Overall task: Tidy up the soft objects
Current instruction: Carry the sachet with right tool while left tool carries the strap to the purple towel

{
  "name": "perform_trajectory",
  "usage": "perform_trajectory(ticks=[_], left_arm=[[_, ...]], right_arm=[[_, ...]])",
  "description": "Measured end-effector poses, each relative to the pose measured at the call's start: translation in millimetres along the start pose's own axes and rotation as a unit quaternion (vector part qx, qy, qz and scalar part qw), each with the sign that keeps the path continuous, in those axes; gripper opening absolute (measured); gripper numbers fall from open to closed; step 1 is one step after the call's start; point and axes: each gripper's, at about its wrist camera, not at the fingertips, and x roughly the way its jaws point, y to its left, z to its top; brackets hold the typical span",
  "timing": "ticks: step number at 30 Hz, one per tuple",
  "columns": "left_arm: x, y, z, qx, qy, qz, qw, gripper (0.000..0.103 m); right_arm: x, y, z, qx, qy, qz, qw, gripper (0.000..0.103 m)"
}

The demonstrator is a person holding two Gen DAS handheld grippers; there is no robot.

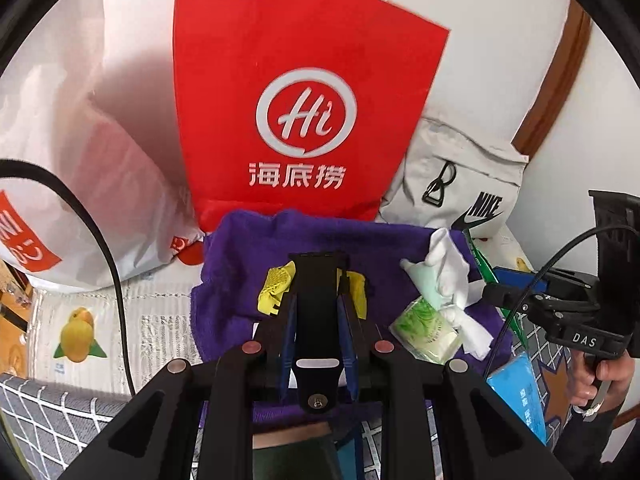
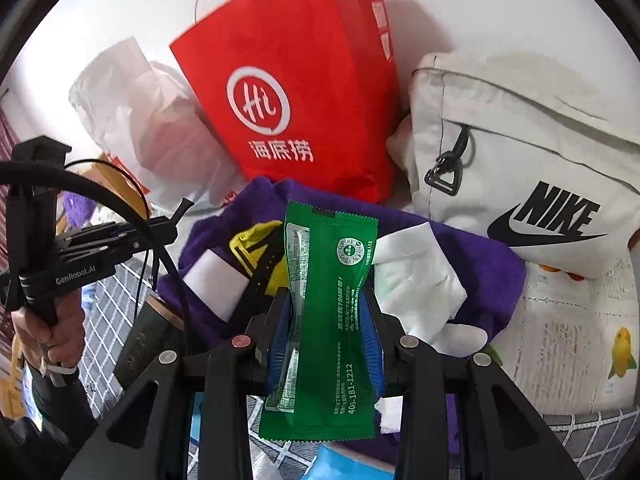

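right tool [image 2: 326,312] clamped on green sachet [image 2: 324,320], left tool [image 1: 318,312] gripping black strap [image 1: 318,280] over purple towel [image 1: 240,240]; red bag [image 1: 304,80] behind, white tissue [image 1: 448,272] beside

Left hand-held gripper [image 1: 318,300] seemingly clamped; right hand-held gripper [image 2: 328,312] clamped too.

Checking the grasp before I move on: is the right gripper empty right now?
No. In the right wrist view, the right gripper is clamped on the green sachet, which bends inward between the blue finger pads.
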Motion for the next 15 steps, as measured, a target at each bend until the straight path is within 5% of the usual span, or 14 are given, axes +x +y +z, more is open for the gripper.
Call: perform_trajectory(ticks=[15], left_arm=[[30.4,1.0,-1.8,0.004,0.027,-0.001,0.9996,0.020]], right_arm=[[40.0,9.1,-6.0,-0.033,0.048,0.006,0.998,0.034]])
